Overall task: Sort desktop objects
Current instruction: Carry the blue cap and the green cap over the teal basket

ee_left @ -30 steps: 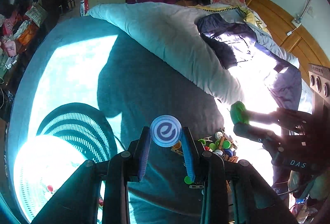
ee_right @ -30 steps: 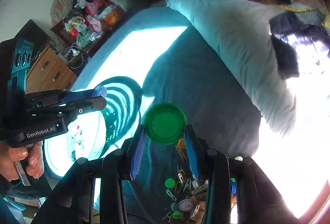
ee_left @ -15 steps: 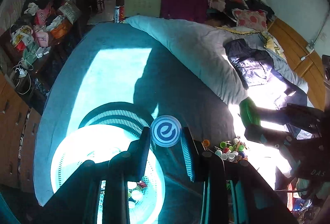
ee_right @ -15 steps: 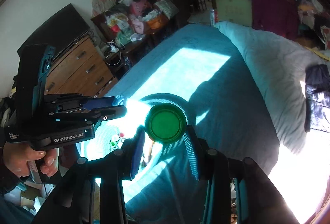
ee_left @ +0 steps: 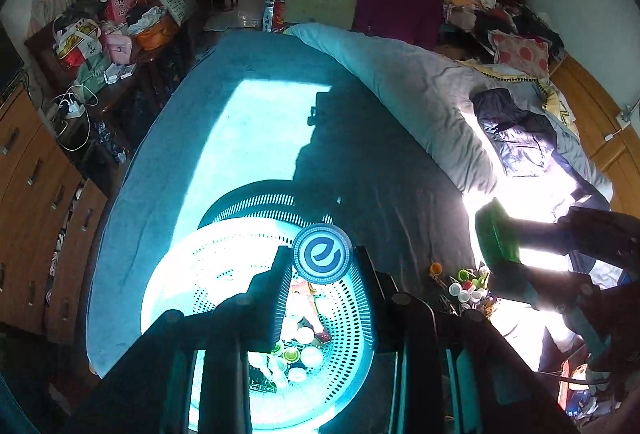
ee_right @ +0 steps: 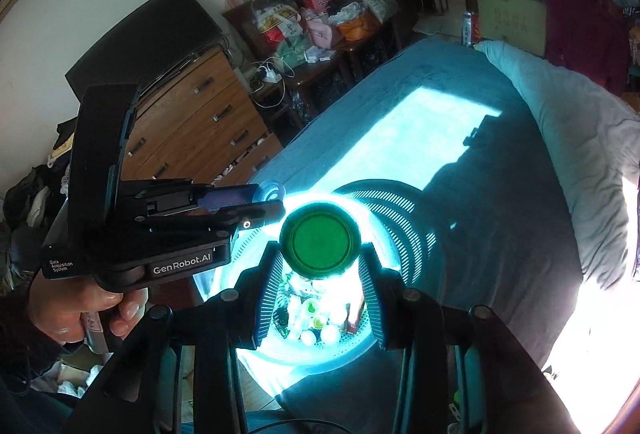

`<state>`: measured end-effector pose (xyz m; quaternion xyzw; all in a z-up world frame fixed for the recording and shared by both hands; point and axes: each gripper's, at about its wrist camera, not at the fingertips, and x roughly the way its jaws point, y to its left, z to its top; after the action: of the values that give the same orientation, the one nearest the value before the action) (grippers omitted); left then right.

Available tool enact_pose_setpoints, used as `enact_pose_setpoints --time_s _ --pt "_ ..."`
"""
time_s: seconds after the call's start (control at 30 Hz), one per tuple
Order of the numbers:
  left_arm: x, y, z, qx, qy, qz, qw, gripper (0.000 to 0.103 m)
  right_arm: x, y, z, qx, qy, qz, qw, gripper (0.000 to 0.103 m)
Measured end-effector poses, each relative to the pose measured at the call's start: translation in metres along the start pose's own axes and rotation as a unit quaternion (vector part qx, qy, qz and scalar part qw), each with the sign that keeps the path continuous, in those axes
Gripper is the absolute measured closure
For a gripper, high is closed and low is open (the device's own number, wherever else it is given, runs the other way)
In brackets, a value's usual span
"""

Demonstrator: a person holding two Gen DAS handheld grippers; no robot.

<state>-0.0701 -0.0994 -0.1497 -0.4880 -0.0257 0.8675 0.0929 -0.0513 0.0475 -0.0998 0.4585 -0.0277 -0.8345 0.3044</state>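
Observation:
My left gripper [ee_left: 322, 266] is shut on a round blue badge [ee_left: 322, 254] with a white "e" on it. It hangs over a white perforated basket [ee_left: 224, 270] that holds several caps and small items. My right gripper [ee_right: 320, 258] is shut on a round green lid [ee_right: 320, 240] and hovers above the same basket [ee_right: 256, 358]. In the right wrist view the left gripper [ee_right: 268, 202] and the badge [ee_right: 272, 190] show edge-on at the left. In the left wrist view the green lid [ee_left: 496, 234] shows at the right. A pile of small caps and clips [ee_left: 464, 286] lies on the bed.
The basket stands near the foot of a bed with a blue sheet [ee_left: 180, 138]. A grey quilt [ee_left: 400, 82] and a dark jacket [ee_left: 516, 134] lie on the bed's right side. A wooden dresser [ee_right: 192, 114] stands to the left. A hand [ee_right: 76, 310] holds the left gripper's handle.
Both grippers rose and swung left from over the pile of small items to above the white basket, each keeping its object. The basket's contents have come into view.

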Motion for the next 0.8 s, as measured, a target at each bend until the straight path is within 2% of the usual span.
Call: enact_pose_setpoints --time_s 0.3,0.8 --pt "-0.002 0.016 -0.006 0.0 0.007 -0.007 1.0 0.072 0.014 0.01 0.012 0.028 0.017 0.034 0.999 0.066" --pt "0.009 0.032 -0.004 0.002 0.017 -0.016 0.9997 0.072 0.025 0.036 0.017 0.014 0.035 0.032 0.999 0.066"
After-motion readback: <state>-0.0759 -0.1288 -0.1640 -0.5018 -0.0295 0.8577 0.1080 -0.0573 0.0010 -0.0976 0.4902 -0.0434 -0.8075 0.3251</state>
